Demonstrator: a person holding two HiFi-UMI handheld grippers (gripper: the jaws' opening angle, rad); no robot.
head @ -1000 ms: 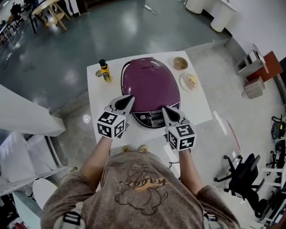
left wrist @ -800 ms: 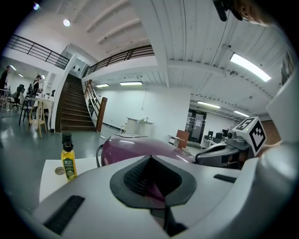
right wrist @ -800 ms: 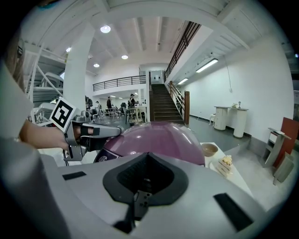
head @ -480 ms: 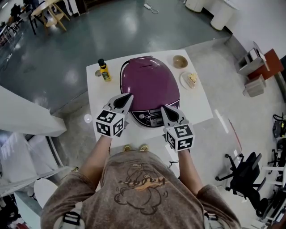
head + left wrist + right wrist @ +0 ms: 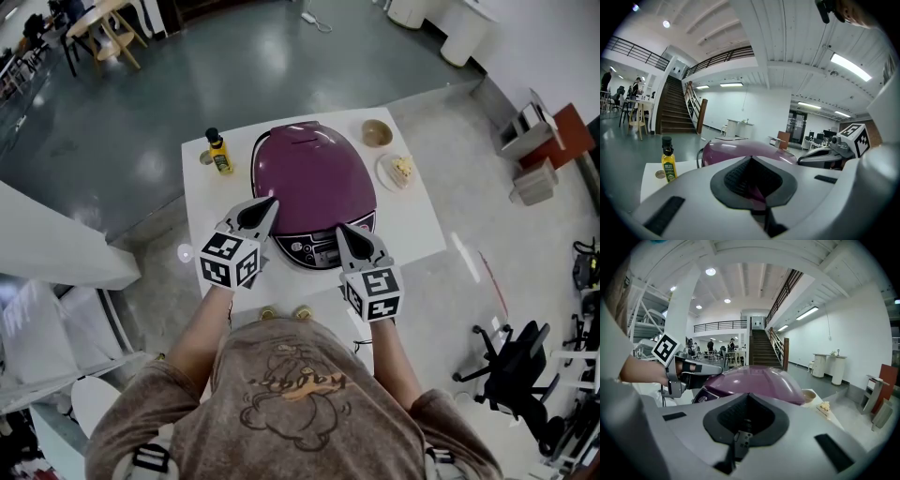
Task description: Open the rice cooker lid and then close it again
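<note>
On the white table stands the purple rice cooker, near the middle, its domed lid down and its control panel turned toward the person. From where I stand, both claws sit at the cooker's near end, one on each side of that panel. The left claw points at the front left edge of the lid, its jaws pressed together with nothing between them. The right claw points at the front right corner, just beside the panel, and its jaws are also drawn together and empty. Both tips are very close to the cooker's shell, but I cannot tell whether either one touches it. Each claw tilts slightly down toward the cooker.

To the cooker's left, at the far side of the table, a small yellow oil bottle stands upright. On the right side sit a small bowl and, nearer, a plate with a bit of food on it.
</note>
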